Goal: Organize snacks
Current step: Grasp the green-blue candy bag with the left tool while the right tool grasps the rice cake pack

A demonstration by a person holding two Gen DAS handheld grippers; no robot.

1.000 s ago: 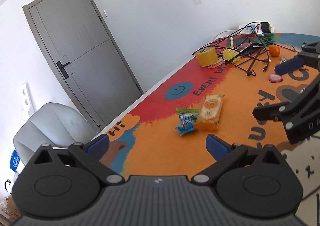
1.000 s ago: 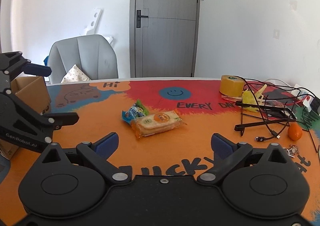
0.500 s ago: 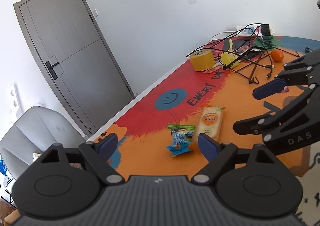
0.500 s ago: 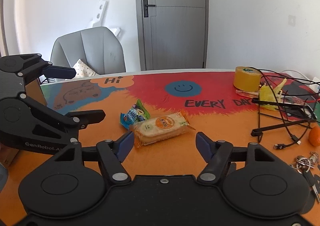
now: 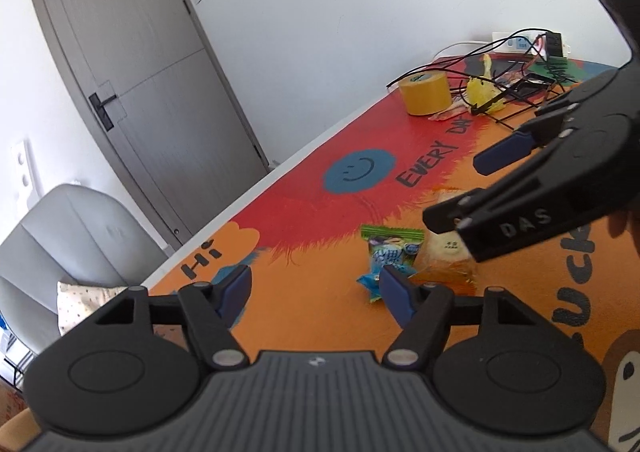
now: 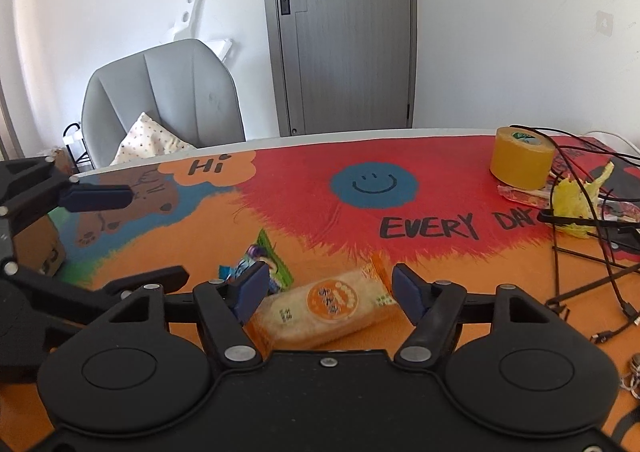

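Observation:
An orange cracker pack (image 6: 328,308) lies flat on the colourful table mat. A small blue and green snack packet (image 6: 264,266) lies just to its left, touching it. My right gripper (image 6: 326,290) is open and low over the cracker pack, which sits between its fingers. In the left wrist view the snack packet (image 5: 390,252) and the cracker pack (image 5: 446,266) lie ahead to the right. My left gripper (image 5: 316,290) is open and empty, left of both snacks. The right gripper (image 5: 464,192) shows there, above the cracker pack.
A yellow tape roll (image 6: 520,158), a yellow wrapper (image 6: 576,200) and tangled black cables (image 6: 600,252) lie at the far right. A cardboard box (image 6: 38,248) stands off the table's left edge. A grey chair (image 6: 168,96) stands behind the table, before a grey door (image 6: 344,32).
Both grippers have moved forward and down toward the snacks. The right gripper now straddles the cracker pack. Its fingers have narrowed somewhat.

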